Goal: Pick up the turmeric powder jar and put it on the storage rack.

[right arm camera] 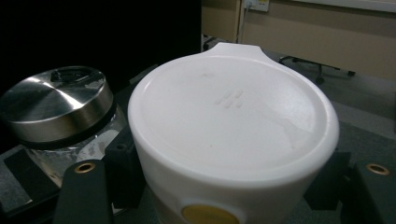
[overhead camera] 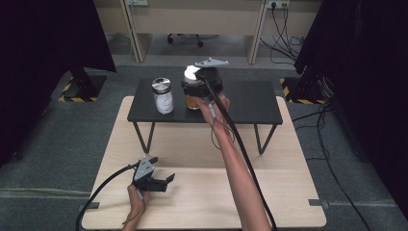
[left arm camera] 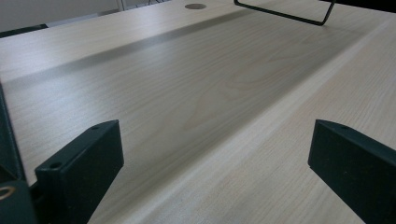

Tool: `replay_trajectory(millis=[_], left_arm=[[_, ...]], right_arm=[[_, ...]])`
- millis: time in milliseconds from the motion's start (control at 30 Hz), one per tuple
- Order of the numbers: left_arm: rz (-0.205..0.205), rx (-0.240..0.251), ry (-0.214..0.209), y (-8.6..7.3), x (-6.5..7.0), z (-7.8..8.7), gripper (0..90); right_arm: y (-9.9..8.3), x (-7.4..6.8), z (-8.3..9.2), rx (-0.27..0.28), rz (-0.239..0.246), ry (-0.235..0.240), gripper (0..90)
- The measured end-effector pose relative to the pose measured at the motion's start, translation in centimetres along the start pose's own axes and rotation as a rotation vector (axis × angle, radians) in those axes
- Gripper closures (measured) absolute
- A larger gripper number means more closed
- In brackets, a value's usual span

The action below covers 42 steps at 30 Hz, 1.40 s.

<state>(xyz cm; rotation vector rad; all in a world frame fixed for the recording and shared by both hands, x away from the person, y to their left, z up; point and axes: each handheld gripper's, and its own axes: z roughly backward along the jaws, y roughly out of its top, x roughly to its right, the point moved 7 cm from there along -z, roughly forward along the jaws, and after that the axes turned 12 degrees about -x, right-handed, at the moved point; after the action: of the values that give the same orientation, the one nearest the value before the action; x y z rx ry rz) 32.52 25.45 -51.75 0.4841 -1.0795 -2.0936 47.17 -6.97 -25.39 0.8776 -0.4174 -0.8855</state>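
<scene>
My right fingers (right arm camera: pixel 219 186) clamp the white-lidded jar (right arm camera: pixel 233 135) beside the steel-lidded jar (right arm camera: pixel 58 105); my left fingers (left arm camera: pixel 215 172) stand apart over the worktop (left arm camera: pixel 196 93).

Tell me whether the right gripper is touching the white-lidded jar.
Touching. In the right gripper view, the right gripper has its black jaws pressed against both sides of the white-lidded jar; the high view shows it clamped there on the black shelf.

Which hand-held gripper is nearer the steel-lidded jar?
Right hand-held gripper: clamped on the white-lidded jar right beside the steel-lidded jar. Left hand-held gripper: open, low over the wooden table.
</scene>
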Motion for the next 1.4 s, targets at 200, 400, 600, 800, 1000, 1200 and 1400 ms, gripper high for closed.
replay_trajectory(millis=[200, 400, 600, 800, 1000, 1200, 1400], left_arm=[[-0.002, -0.001, 0.0, 0.0, 0.0, 0.0, 2.6], [-0.002, 0.0, 0.002, 0.0, 0.0, 0.0, 2.6], [-0.003, -0.001, 0.001, 0.0, 0.0, 0.0, 2.6], [-0.003, -0.001, 0.002, 0.0, 0.0, 0.0, 2.6], [-0.001, 0.0, 0.001, 0.0, 0.0, 0.0, 2.6], [-0.001, 0.0, 0.002, 0.0, 0.0, 0.0, 2.7], [-0.002, -0.001, 0.002, 0.0, 0.0, 0.0, 2.6]], right_arm=[[0.0, -0.1, -0.1, 0.003, 0.012, -0.002, 30.6], [1.1, -0.3, -0.6, -0.08, 0.013, -0.008, 8.7], [1.1, -0.2, -0.2, -0.074, 0.05, 0.015, 3.0], [1.1, 0.0, 0.4, -0.078, 0.043, 0.016, 2.2], [1.1, 0.2, 1.2, -0.086, 0.054, 0.006, 2.1], [0.5, 0.8, 2.2, -0.067, 0.09, 0.064, 2.1], [-0.8, 1.1, 3.7, -0.032, 0.13, 0.116, 1.8]])
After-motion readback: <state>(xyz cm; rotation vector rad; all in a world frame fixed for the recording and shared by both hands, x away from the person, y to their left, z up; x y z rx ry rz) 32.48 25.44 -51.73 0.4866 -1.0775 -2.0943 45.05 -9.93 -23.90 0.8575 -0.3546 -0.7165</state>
